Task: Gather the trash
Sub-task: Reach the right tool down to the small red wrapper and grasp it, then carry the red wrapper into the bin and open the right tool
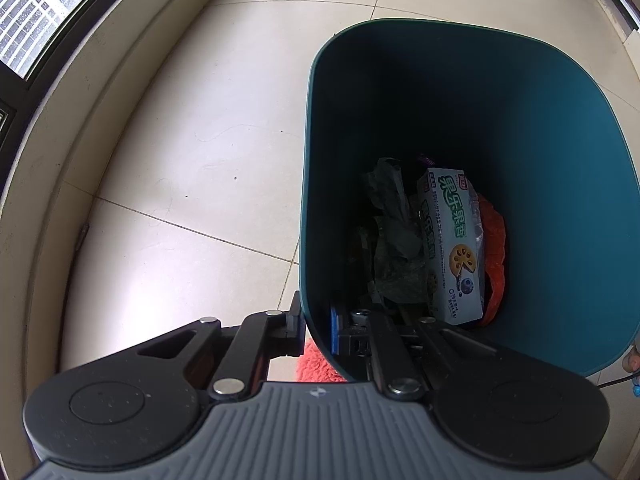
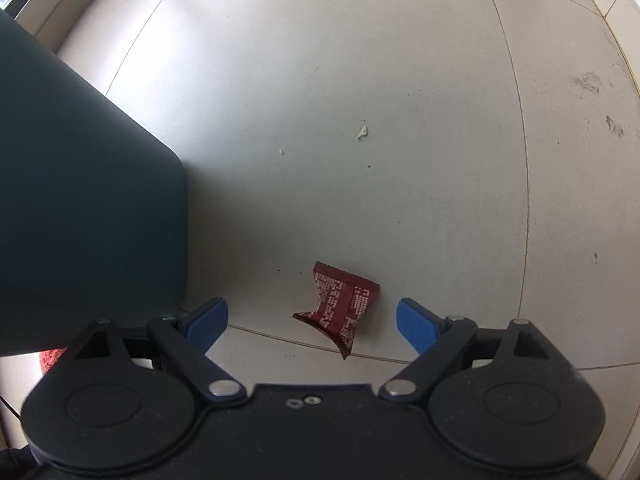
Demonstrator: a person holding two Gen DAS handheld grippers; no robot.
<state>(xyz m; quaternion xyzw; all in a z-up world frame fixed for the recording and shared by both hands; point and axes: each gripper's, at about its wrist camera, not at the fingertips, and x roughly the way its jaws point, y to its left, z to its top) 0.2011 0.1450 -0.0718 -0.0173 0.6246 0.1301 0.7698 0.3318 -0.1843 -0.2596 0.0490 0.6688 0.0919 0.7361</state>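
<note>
While left claw (image 1: 318,330) pinches bin (image 1: 560,200) rim, right claw (image 2: 312,320) gapes over wrapper (image 2: 340,308); pale tiled floor (image 2: 360,80).

Tiled floor (image 2: 360,60) bears red wrapper (image 2: 340,308) beside bin (image 2: 80,200).

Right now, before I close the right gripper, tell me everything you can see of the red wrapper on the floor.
The red wrapper is a small, dark red snack packet, glossy like foil or plastic, printed with fine white text and crimped along its top edge. It looks empty, crumpled and twisted, tapering to a point at its near end. It lies on the pale tiled floor across a grout line, to the right of the dark bin, apart from it. The right gripper is open, its blue fingertips flanking the wrapper without touching it.
</note>
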